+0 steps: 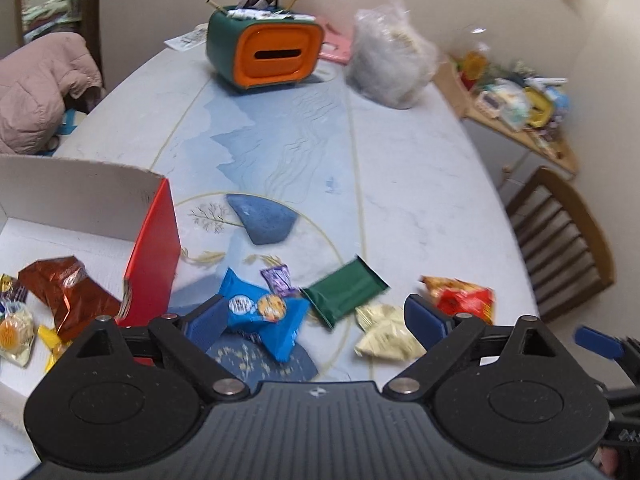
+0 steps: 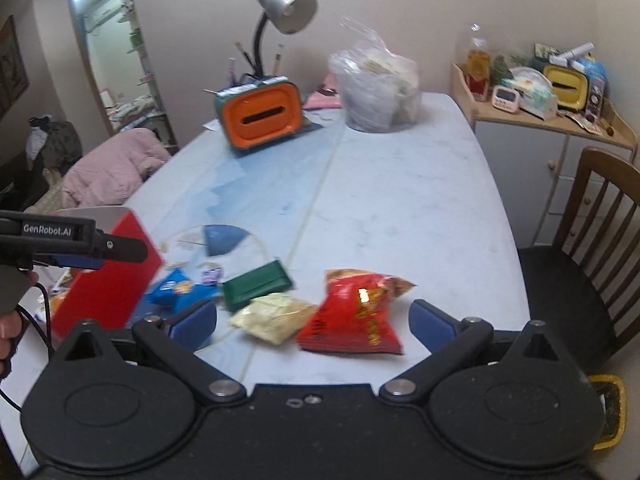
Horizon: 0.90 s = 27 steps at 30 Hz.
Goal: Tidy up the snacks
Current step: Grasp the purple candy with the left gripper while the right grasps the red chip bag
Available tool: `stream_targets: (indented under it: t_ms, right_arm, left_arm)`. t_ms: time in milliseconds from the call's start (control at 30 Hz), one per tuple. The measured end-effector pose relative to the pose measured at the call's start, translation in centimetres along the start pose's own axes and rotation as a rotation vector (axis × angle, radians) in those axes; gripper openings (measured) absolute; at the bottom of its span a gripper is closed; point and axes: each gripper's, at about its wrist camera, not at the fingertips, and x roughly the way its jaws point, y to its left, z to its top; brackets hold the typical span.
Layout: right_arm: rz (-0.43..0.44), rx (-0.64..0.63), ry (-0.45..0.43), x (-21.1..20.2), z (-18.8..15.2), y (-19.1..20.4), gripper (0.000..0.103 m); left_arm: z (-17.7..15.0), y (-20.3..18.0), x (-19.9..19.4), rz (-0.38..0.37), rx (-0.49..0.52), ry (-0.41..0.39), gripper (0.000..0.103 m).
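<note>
My left gripper (image 1: 316,316) is open above the snacks beside a red box (image 1: 156,256) with a white inside. In the box lie a brown foil packet (image 1: 68,292) and some yellow sweets (image 1: 14,332). On the table a blue packet (image 1: 264,312), a small purple sweet (image 1: 278,278), a green packet (image 1: 344,292) and a pale yellow packet (image 1: 384,332) lie between or just past its fingers. My right gripper (image 2: 312,324) is open too, over the red packet (image 2: 356,312) and the pale yellow packet (image 2: 272,316). Neither gripper holds anything. The left gripper (image 2: 116,252) shows at the left edge of the right wrist view.
An orange and green desk organiser (image 2: 260,116) with pens stands at the back of the table, beside a lamp (image 2: 286,10) and a clear plastic bag (image 2: 376,92). A wooden chair (image 2: 600,220) stands on the right, by a sideboard (image 2: 540,120). A pink jacket (image 2: 116,164) lies on the left.
</note>
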Motion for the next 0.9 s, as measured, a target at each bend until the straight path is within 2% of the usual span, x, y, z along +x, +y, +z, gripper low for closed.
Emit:
stream_targets:
  t_ms: [233,400,667,800,900]
  right_arm:
    - [-0.006,0.004,0.044,3.5,0.6,-2.1,0.103]
    - [-0.013,0.010,0.078,6.0,0.8,-2.9,0.102]
    - [-0.037,0.020,0.127,9.4,0.9,-3.4,0.099]
    - [-0.049,0.030,0.152,11.1,0.7,-3.5,0.096]
    - [-0.055,0.029,0.165,12.1,0.6,-3.3,0.095]
  left_arm:
    - [2.1,-0.4,5.1,0.087,-0.053,0.080,0.095]
    - [3.2,0.2,8.4,0.112,-0.114,0.152,0.095]
    - [3.9,0.6,11.6,0.164,-0.144,0.185,0.094]
    - [3.7,0.8,12.9,0.194,-0.147,0.209,0.089]
    - [3.5,1.0,13.5,0.223,-0.136,0.204,0.079]
